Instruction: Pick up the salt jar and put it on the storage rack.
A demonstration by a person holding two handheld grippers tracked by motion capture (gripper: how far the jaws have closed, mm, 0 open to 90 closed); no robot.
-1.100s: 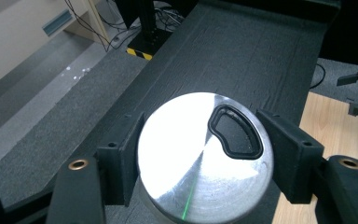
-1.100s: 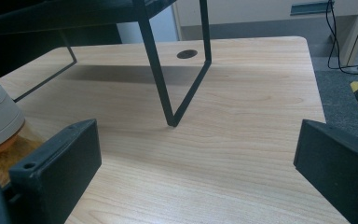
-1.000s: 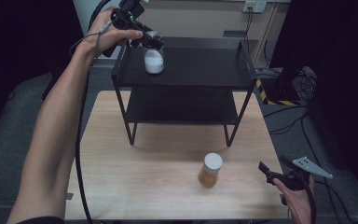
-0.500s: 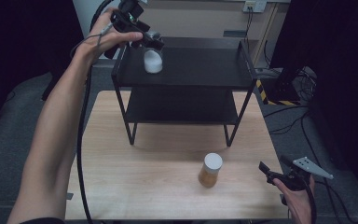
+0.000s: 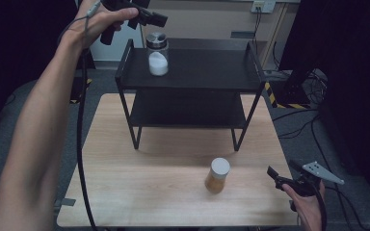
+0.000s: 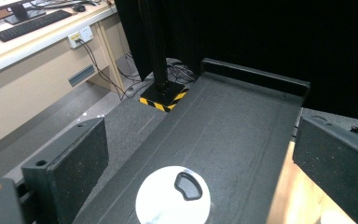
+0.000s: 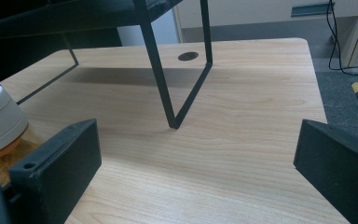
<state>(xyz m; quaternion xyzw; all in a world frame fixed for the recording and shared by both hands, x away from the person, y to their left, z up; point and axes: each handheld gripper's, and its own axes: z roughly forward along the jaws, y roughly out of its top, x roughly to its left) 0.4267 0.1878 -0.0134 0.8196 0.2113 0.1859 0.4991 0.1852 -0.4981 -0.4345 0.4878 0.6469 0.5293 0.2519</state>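
Shaker jar [image 5: 157, 54] of white powder stands on its own on the top shelf of the black rack [image 5: 207, 77], near the rack's left end, and the left gripper [image 5: 149, 17] is off it: jaws have just been opening and now stand wide, nothing between them, nothing touched. In the high view that gripper hangs just beyond the jar, at about 12 o'clock from it, above the rack's back-left corner. The left gripper view looks down between the two spread jaws onto the jar's white lid [image 6: 173, 196] with its dark pouring hole, low and apart from both pads.

A second ago the same gripper was clamped on this jar at the shelf; since then it has let go, lifted and pulled back, while the jar sits where it was put.

Out at 5 o'clock from the rack, the right gripper [image 5: 289, 175] waits off the near-right corner of the tabletop [image 5: 125, 183], jaws wide and empty, unmoved. At 9 o'clock from it, a brown-filled jar [image 5: 217, 175] with a white cap stands on the wood, untouched.
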